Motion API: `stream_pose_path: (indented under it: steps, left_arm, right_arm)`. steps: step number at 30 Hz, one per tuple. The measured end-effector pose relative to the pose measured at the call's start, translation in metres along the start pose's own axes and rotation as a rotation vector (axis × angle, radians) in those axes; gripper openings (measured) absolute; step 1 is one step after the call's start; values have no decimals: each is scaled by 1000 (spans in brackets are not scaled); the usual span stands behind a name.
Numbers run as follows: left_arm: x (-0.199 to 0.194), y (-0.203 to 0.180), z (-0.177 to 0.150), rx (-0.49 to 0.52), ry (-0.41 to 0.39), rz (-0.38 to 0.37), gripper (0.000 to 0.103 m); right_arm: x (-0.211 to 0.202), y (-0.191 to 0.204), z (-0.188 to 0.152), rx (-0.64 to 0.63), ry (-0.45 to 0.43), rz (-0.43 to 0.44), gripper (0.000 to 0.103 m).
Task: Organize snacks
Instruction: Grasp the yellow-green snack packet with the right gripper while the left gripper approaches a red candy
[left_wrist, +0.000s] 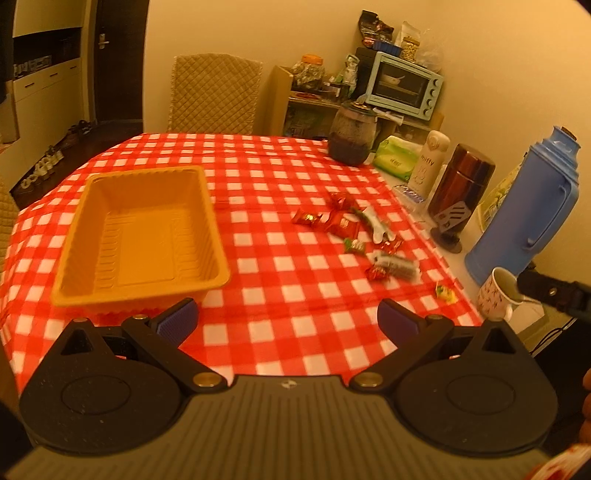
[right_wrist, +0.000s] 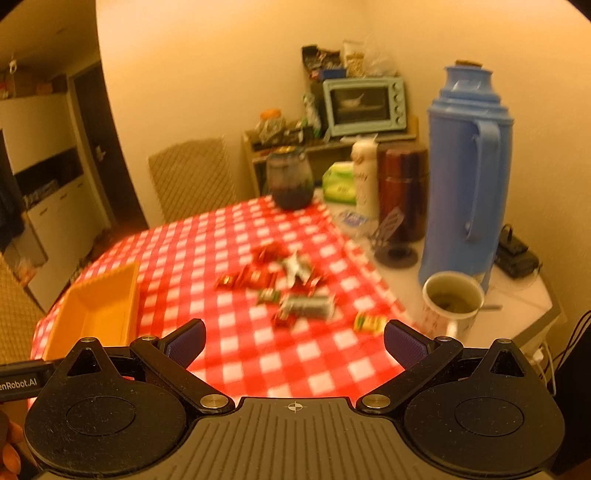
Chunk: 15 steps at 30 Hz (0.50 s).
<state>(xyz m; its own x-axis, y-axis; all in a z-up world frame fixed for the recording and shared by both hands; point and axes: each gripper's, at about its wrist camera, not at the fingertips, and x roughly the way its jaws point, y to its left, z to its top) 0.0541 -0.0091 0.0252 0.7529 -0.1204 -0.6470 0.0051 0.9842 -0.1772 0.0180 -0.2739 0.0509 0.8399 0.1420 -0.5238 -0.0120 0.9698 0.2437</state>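
A red-checked tablecloth covered the table. On its left sat an empty orange tray; right of it, well apart, lay scattered wrapped snacks, with one yellow candy nearer. The left gripper and right gripper hung above the near edge, jaws spread wide, holding nothing.

Warm dim amber light; fisheye-bent edges; blurred right view

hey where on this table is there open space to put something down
Free: the checked cloth between the orange tray and the snack pile, and the near strip before both open grippers. Crowded: the right edge, with mug, blue thermos and dark jar.
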Motion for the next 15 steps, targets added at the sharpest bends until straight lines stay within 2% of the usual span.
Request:
stream_pose_path:
  steps: [7,8,10,12,13,15]
  left_arm:
    - [54,-5,10,20,37,-17,102]
    - [62,-7,10,28,39,-23,102]
    - [80,-12,10,44,50,-47,102]
    - [98,-18,11,64,57,-75,102]
    - [107,-22,10,77,58,-89,102]
    - [125,-31,10,104,59,-113,97]
  right_arm:
    - [40,-39,0,12,-5,-63,101]
    - [48,-44,-2,12,3,-66,92]
    - [69,-56,-8,10,33,-81,82]
    - [87,-66,-14,6,49,-84,77]
    - [98,-70,-17,2,62,-85,71]
    - [118,-77,-20,0,83,-81,64]
